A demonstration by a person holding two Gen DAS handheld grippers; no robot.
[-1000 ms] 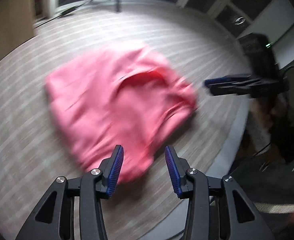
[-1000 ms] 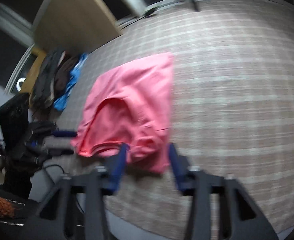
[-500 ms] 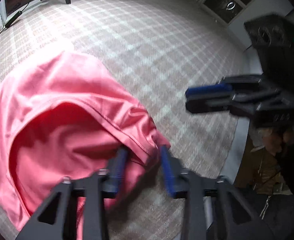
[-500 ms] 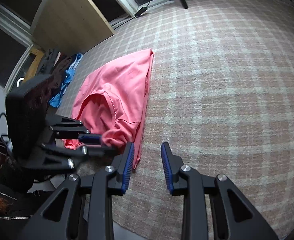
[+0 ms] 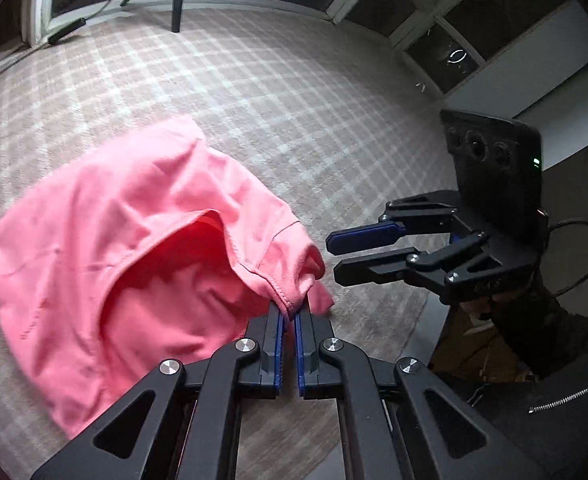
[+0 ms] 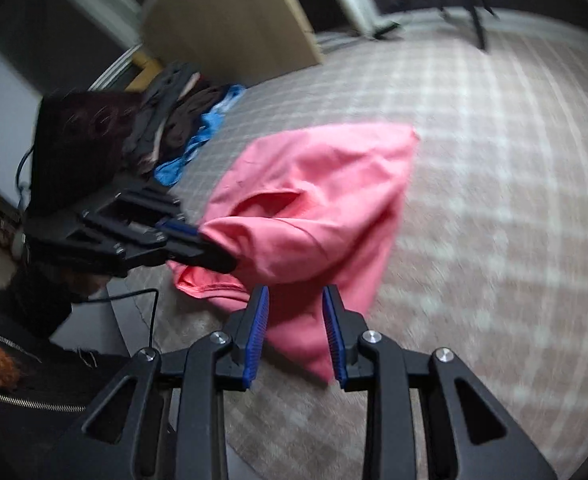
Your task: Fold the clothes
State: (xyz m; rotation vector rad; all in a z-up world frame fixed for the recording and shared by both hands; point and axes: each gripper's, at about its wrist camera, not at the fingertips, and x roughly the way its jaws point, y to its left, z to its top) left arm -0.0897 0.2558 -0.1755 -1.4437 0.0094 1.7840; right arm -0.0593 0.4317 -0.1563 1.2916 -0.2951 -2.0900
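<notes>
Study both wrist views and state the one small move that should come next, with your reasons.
Probably: bring the right gripper forward and close it on the pink garment's near edge. The left gripper is already shut on a hemmed corner, lifting it off the plaid surface, while the right fingers stand apart with cloth beyond them, so only one corner is held.

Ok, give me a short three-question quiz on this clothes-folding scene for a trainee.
1. True or false: the left gripper is shut on the pink shirt.
2. Is the right gripper open or shut?
3. The shirt lies on: A) a checked cloth, B) bare wood, C) a tiled floor.

Key: 1 true, pinching its hem. 2 open, with nothing pressed between its pads. 3 A, the checked cloth.
</notes>
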